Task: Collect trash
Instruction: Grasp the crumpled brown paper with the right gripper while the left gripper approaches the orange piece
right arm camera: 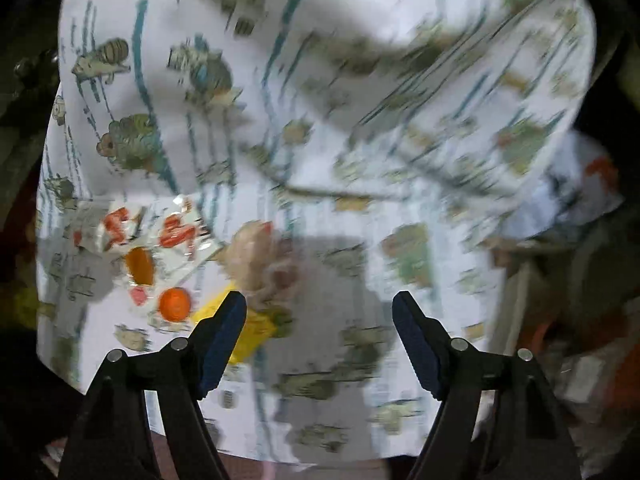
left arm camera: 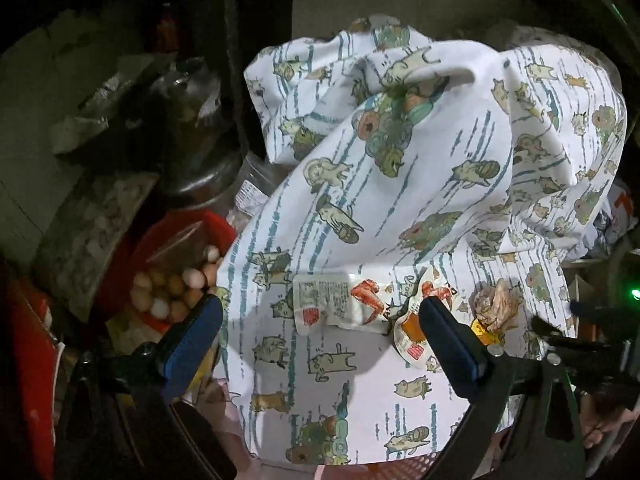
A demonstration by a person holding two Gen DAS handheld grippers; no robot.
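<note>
The left gripper (left arm camera: 320,320) stands wide with nothing between its jaws, above a white snack wrapper (left arm camera: 336,304) lying flat on the cat-print cloth (left arm camera: 400,200). The right gripper (right arm camera: 320,312) is wide too, empty, over the same cloth beside a crumpled tissue (right arm camera: 256,256), a yellow scrap (right arm camera: 256,328) and an orange cap (right arm camera: 174,304). Left of the cloth, a red bowl (left arm camera: 160,236) holds eggs (left arm camera: 172,284).

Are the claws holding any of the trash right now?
No. The left claw and right claw are both open and empty above the wrappers on the cloth.
</note>
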